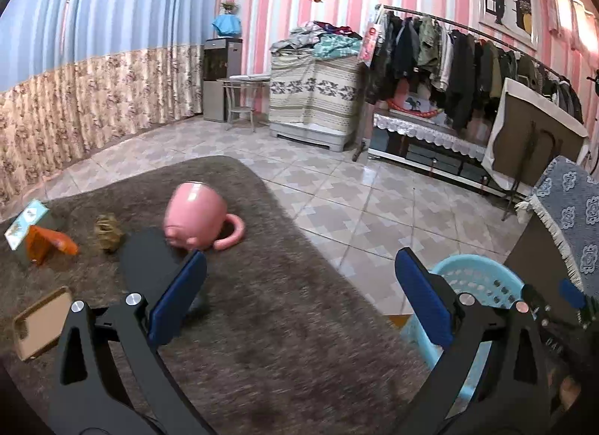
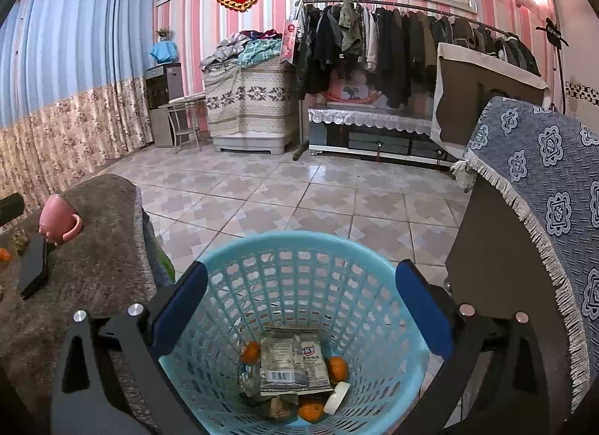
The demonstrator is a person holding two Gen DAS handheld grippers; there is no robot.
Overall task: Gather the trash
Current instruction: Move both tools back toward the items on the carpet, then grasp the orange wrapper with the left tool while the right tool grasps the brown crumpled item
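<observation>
A light blue plastic basket [image 2: 299, 255] stands on the floor beside the brown-carpeted table [image 1: 284, 307]. In it lie a grey snack wrapper [image 2: 292, 364], orange peels [image 2: 338, 367] and a white lid [image 2: 337, 397]. My right gripper [image 2: 301, 307] is open and empty right above the basket. My left gripper [image 1: 299, 296] is open and empty over the table. On the table's left lie a crumpled brown paper ball [image 1: 108, 233], an orange wrapper [image 1: 48, 242] and a small blue-white carton [image 1: 26, 223]. The basket also shows at the right of the left wrist view [image 1: 475, 274].
An overturned pink mug [image 1: 198, 216], a black flat object [image 1: 157, 266] and a tan phone case [image 1: 41, 322] lie on the table. A cabinet draped in blue patterned cloth [image 2: 543, 180] stands right of the basket. Tiled floor, clothes rack [image 2: 393, 42] behind.
</observation>
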